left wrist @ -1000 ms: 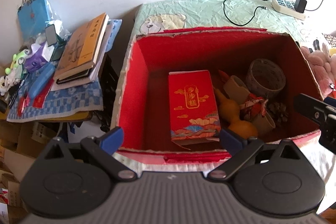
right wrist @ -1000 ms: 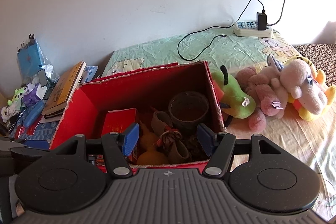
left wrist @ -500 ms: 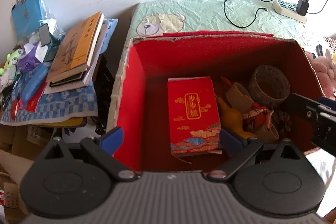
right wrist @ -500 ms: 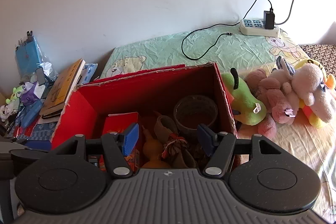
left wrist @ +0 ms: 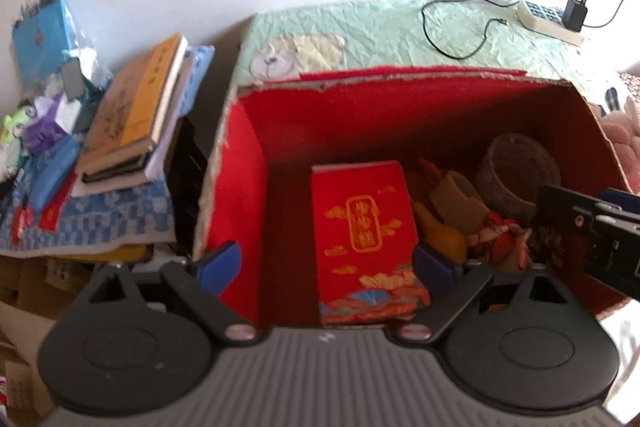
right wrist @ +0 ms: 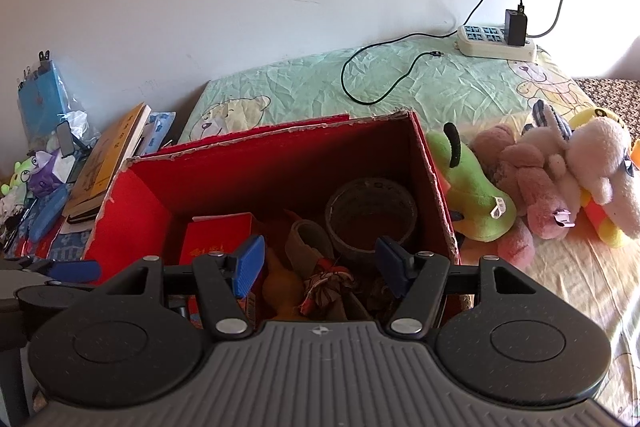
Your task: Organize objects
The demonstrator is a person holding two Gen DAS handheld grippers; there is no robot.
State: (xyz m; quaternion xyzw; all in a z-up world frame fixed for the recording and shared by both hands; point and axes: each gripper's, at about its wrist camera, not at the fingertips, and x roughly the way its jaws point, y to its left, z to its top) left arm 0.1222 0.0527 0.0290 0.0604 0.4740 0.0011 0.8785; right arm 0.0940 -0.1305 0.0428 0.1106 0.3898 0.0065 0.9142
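An open red cardboard box [left wrist: 240, 187] stands on the bed. Inside lie a red packet with gold print [left wrist: 364, 223], a yellow gourd [left wrist: 440, 235], a tape roll [left wrist: 516, 171] and small trinkets. My left gripper [left wrist: 327, 267] hangs over the box's near left part, its jaws closing. The red packet lies below and between the blue pads, which do not touch it. My right gripper [right wrist: 320, 266] is open above the near rim of the box [right wrist: 132, 219]. Under it sit the gourd [right wrist: 280, 287] and a tasselled trinket [right wrist: 328, 287], not touched.
A stack of books [left wrist: 136, 107] and small clutter lie on a low stand left of the box. Plush toys, green [right wrist: 476, 195] and pink [right wrist: 532, 183], lie right of it. A power strip [right wrist: 496, 41] with a black cable rests at the back of the bed.
Both grippers have come forward and slightly down over the box. Its near rim has slid out of the left wrist view, and the contents look larger.
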